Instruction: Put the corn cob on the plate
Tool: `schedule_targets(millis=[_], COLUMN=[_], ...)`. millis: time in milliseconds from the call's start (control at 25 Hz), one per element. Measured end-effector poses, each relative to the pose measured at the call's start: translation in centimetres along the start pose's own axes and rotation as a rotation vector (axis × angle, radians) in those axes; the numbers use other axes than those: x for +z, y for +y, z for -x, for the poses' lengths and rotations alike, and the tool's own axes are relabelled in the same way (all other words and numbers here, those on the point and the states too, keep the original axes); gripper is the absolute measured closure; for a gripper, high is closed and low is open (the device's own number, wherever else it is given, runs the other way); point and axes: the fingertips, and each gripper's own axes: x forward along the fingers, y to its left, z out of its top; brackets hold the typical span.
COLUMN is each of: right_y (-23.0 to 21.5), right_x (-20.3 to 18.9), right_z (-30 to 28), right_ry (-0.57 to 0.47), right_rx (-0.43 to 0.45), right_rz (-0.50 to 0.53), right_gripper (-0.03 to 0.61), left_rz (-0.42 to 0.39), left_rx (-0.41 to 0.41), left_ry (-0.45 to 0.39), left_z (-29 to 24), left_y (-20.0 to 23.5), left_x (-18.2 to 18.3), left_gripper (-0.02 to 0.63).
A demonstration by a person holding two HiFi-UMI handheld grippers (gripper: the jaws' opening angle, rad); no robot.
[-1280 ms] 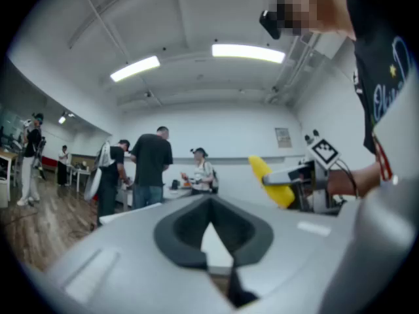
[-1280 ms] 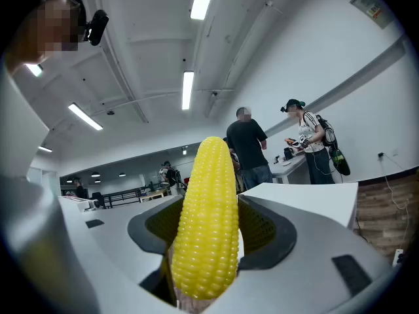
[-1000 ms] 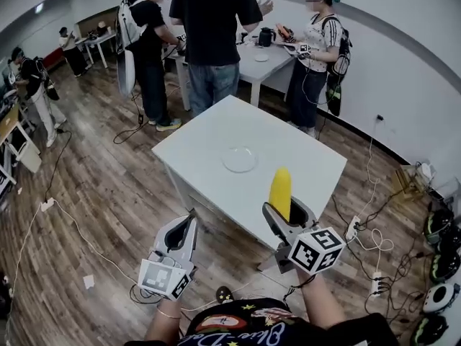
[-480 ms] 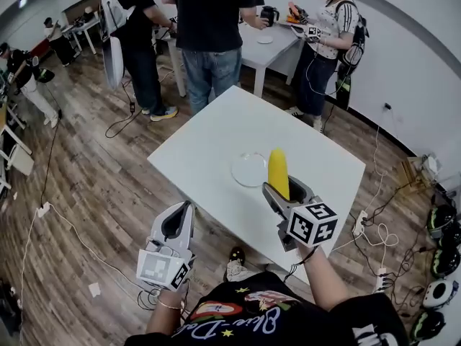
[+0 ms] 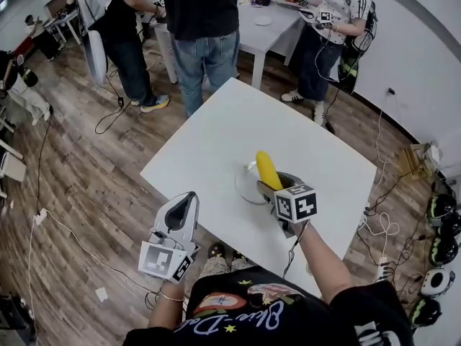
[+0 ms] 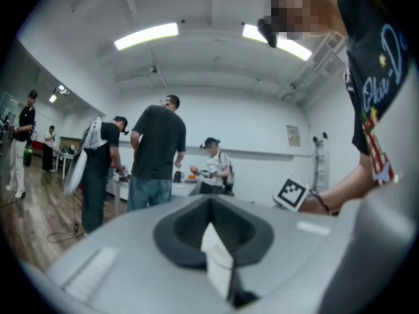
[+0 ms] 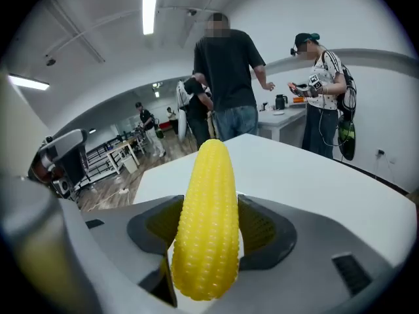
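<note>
A yellow corn cob [image 5: 266,169] stands tip-up in my right gripper [image 5: 274,185], which is shut on its lower half. In the right gripper view the corn cob [image 7: 205,222] fills the gap between the dark jaw pads. The clear round plate [image 5: 243,187] lies on the white table [image 5: 216,132], and the gripper and cob hang over its right part and hide much of it. My left gripper [image 5: 184,206] is shut and holds nothing. It hovers off the table's near-left edge, over the wooden floor. The left gripper [image 6: 213,242] points towards the people.
Two people [image 5: 204,20] stand close to the table's far corner, and a third [image 5: 333,27] holds grippers at a second white table [image 5: 259,24] behind. Cables [image 5: 382,225] and a power strip run over the floor at the right, beside helmets [image 5: 439,225].
My right gripper has carried the corn cob forward and left from the table's near edge to above the plate. The left gripper has stayed beside the table, still shut.
</note>
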Motion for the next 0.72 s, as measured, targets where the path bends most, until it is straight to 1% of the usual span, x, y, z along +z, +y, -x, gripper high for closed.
schedule_targets(millis=[80,200,320,440,600,720], right_y=[-0.5,-1.0,-1.3,-1.3,-1.6,-1.7], right_x=[-0.7,-1.2,-2.1,-3.1,-4.0,-4.6], right_z=[-1.7,-3.8,-5.5,-6.8,-7.8,-8.1], right_ry=[0.059,0.130,0.208,0.274,0.335,0.356], right_rx=[-0.025,-0.057,-0.075,-0.079,-0.089,-0.096], right_rz=[0.017,0.044,0.060,0.085,0.086,0.085], right_gripper=[0.330,0.330,0.330,0.330,0.330,0.330], left_rz=[0.006,-0.004,0.009,0.014,0.032,0.036], left_rx=[-0.015,-0.044,-0.049,-0.048,-0.048,-0.046], left_ry=[0.014,0.017,0.003,0.010,0.009,0.006], left_z=[-0.6,-1.6,-2.3,-2.6,-3.0,-2.9], left_y=[1.1,2.7,4.1,4.9,5.9,6.3], left_x=[-0.4,0.1,0.7,0.4,0.3,0.3], left_gripper=[0.625,0.624,0.624,0.624,0.624,0.624])
